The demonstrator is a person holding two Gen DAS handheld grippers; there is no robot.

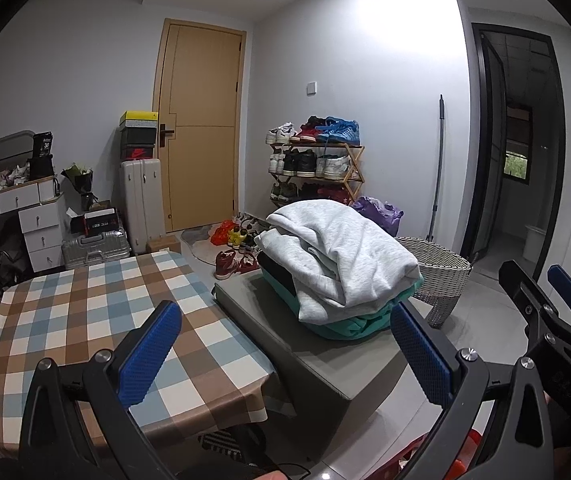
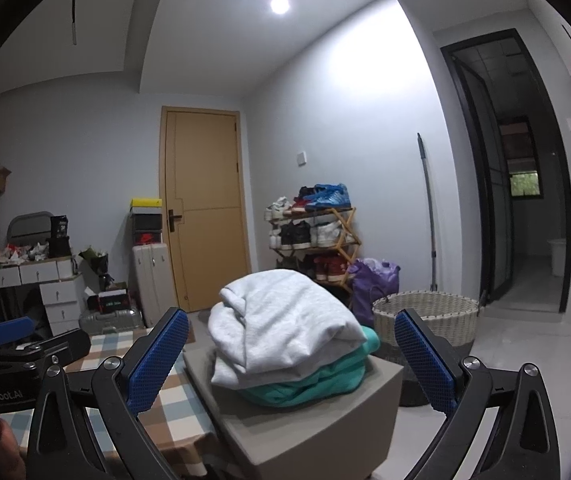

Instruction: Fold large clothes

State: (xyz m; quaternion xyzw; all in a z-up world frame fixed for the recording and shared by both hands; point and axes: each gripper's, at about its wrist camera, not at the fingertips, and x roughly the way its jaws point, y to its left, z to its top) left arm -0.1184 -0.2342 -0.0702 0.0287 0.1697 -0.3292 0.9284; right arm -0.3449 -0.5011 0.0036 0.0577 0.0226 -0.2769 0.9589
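I hold the left gripper (image 1: 285,350) and right gripper (image 2: 291,364) spread wide, empty, because the folded grey sweatshirt (image 1: 339,254) already rests at twelve o'clock atop the teal garment (image 1: 359,322), stacked on the grey stool (image 1: 313,360).

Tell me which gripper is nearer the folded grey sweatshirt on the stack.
Right, probably. The right gripper faces the folded grey sweatshirt head-on; the left gripper sits leftward over the checked tablecloth.

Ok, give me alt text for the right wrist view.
Open right gripper with blue fingers frames a folded grey sweatshirt stacked on a teal garment atop a grey block. Behind stand a wicker basket, shoe rack and door.
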